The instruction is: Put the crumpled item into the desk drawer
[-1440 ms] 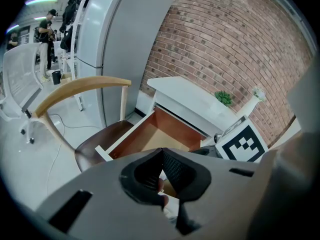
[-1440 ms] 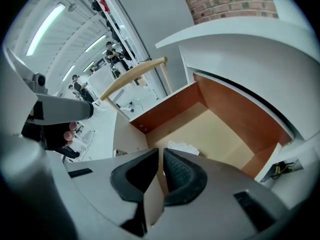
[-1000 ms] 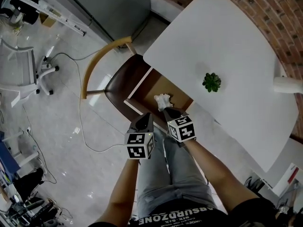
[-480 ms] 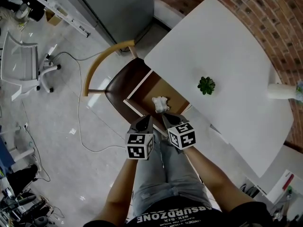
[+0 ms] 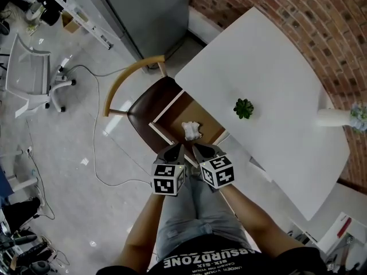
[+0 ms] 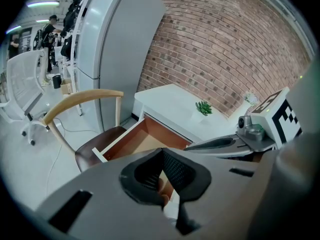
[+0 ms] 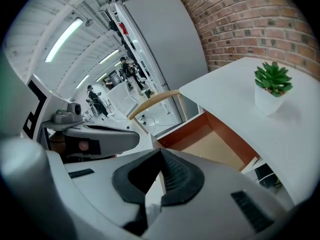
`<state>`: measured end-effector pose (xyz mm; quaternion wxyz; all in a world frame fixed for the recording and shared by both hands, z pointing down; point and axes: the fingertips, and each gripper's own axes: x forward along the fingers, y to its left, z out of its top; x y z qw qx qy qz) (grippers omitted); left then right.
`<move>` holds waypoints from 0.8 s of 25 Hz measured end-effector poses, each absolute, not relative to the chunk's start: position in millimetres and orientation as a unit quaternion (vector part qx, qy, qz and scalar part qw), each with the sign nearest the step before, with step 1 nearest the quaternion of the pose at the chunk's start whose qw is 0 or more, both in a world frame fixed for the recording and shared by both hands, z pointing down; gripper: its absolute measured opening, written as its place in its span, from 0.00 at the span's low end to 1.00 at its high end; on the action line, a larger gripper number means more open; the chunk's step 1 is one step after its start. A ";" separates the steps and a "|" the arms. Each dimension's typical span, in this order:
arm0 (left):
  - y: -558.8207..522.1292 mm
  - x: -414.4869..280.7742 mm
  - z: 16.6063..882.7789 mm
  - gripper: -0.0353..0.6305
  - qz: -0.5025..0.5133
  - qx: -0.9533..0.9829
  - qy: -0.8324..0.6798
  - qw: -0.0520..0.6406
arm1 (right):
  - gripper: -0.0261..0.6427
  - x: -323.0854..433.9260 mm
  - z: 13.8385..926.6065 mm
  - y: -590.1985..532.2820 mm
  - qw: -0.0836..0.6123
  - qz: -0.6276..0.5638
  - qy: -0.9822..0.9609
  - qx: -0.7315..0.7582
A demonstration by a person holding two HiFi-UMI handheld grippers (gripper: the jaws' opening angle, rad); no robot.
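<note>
inside drawer [image 5: 189,107], crumpled item [image 5: 191,130], no clear long axis; left claw [image 5: 176,149], right claw [image 5: 198,149] closed

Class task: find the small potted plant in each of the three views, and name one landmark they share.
Head view: plant, right of centre on the white desk.
Left gripper view: plant, right of centre, small, on the desk.
Right gripper view: plant, upper right.
Shared landmark: the open drawer.

potted plant [image 5: 243,108], wooden-backed chair [image 5: 147,104], brick wall [image 5: 287,4], grey cabinet [image 5: 149,10].
</note>
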<state>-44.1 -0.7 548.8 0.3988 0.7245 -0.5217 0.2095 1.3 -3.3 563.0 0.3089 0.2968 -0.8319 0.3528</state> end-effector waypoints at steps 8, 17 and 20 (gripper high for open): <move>5.5 -36.2 529.5 0.06 0.215 0.735 -0.512 0.389 | 0.03 3.4 539.1 3.1 0.310 0.346 -0.835 0.296; 8.0 -36.0 512.1 0.06 0.218 0.737 -0.514 0.382 | 0.03 4.8 522.0 11.8 0.311 0.342 -0.838 0.288; 11.0 -32.3 509.2 0.06 0.222 0.738 -0.509 0.383 | 0.03 6.1 517.0 14.2 0.312 0.342 -0.839 0.285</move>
